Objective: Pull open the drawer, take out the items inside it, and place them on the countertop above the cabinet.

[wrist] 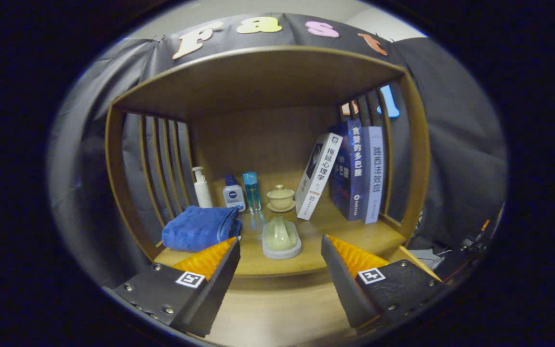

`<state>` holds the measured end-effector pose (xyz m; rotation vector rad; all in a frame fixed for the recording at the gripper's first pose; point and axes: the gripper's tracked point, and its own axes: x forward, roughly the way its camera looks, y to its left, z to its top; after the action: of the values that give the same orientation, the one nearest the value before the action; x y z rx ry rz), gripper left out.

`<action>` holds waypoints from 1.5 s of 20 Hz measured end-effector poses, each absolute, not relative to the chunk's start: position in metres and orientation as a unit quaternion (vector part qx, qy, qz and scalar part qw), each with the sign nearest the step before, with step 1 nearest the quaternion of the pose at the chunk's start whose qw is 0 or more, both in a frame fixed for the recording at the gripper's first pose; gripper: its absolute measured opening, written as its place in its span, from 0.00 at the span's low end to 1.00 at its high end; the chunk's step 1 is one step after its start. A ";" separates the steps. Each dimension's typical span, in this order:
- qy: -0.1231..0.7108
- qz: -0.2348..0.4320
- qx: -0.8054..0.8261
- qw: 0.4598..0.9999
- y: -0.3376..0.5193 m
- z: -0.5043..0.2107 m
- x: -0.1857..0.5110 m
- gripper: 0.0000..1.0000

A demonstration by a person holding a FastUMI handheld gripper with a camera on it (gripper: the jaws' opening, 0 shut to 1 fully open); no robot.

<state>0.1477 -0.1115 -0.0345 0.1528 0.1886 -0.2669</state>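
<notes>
My gripper point(280, 258) is open, its fingers spread wide with nothing between them. Just ahead of them, on the wooden countertop point(354, 236), lies a pale green and white object point(281, 237) on its side. To the left of it, touching the left finger's tip in the view, is a folded blue towel point(199, 228). Below the countertop's front edge a wooden surface point(277, 308) runs between the fingers; I cannot tell whether it is the drawer.
At the back of the shelf stand a white pump bottle point(202, 188), a blue-capped white bottle point(233, 193), a clear blue bottle point(252, 192) and a lidded cream cup on a saucer point(281, 198). Three books point(350, 173) lean against the slatted right side.
</notes>
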 end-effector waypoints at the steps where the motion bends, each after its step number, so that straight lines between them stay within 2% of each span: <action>1: 0.089 -0.132 0.078 0.984 -0.107 -0.031 0.127 1.00; 7: 0.054 -0.140 0.075 0.986 -0.090 -0.020 0.031 0.99; 16: 0.074 -0.154 0.055 0.984 -0.082 -0.073 -0.062 0.99; 21: 0.079 -0.170 0.078 0.979 -0.096 -0.114 -0.075 1.00; 30: 0.154 -0.155 0.106 0.970 -0.077 -0.224 -0.057 1.00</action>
<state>-0.0572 -0.0767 -0.2236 0.2140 0.3101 -0.3125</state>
